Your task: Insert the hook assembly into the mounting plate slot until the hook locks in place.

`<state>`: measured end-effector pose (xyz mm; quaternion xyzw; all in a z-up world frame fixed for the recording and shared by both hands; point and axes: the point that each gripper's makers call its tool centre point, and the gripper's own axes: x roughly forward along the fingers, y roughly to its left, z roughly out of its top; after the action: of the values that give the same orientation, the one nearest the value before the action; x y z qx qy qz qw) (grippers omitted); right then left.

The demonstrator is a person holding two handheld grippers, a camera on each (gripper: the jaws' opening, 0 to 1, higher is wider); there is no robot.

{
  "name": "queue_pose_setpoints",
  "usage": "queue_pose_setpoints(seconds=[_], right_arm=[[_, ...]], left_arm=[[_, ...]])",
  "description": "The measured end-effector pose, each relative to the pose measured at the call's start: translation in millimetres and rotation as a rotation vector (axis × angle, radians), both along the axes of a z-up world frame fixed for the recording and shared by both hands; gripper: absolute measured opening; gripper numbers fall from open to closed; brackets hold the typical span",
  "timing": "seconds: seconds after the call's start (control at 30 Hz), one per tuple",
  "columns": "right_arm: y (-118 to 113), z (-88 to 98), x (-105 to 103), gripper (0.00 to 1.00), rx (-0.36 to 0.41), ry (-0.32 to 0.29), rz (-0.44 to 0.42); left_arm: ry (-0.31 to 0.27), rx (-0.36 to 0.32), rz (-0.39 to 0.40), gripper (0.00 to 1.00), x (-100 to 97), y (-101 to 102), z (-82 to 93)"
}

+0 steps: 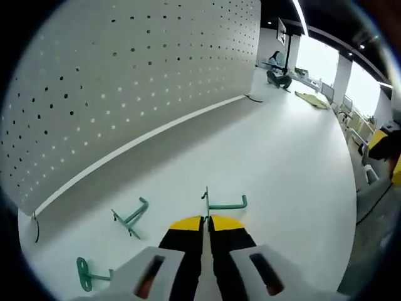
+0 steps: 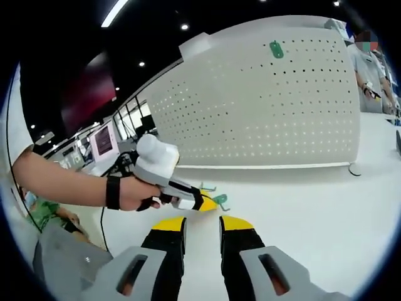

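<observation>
White table [image 1: 276, 157] fronts an upright pegboard [image 1: 125, 75] under ceiling lights [image 2: 116, 12].

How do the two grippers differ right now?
The left gripper has its jaws shut on a green hook lying on the white table; the right gripper has its jaws open with nothing between them. The left gripper sits low at the table beside the hooks, while the right gripper hangs back, aimed toward the pegboard. Both have yellow-tipped black jaws.
</observation>
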<state>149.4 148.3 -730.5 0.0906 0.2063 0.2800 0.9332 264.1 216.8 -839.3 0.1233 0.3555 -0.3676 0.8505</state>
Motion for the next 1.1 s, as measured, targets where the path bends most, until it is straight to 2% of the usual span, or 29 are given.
queue_pose_setpoints(seconds=[0.4,0.57,0.67,0.73,1.1], right_arm=[[2,5.8,4,0.20,0.024,-0.019,0.017],[2,2.7,7,0.20,0.020,-0.015,0.037],[1,7.7,11,0.20,0.034,-0.033,0.033],[1,9.9,14,0.20,0.042,-0.039,0.032],[0,19.0,22,0.20,0.081,-0.049,0.036]], left_arm=[[-0.018,-0.063,0.032,0.04,-20.2,-1,22.4],[-0.024,-0.118,0.065,0.04,-29.0,-6,38.1],[-0.062,-0.186,0.076,0.04,-34.1,-15,58.9],[-0.069,-0.185,0.078,0.04,-38.2,-16,64.1],[-0.121,-0.281,0.105,0.04,-58.9,-20,103.0]])
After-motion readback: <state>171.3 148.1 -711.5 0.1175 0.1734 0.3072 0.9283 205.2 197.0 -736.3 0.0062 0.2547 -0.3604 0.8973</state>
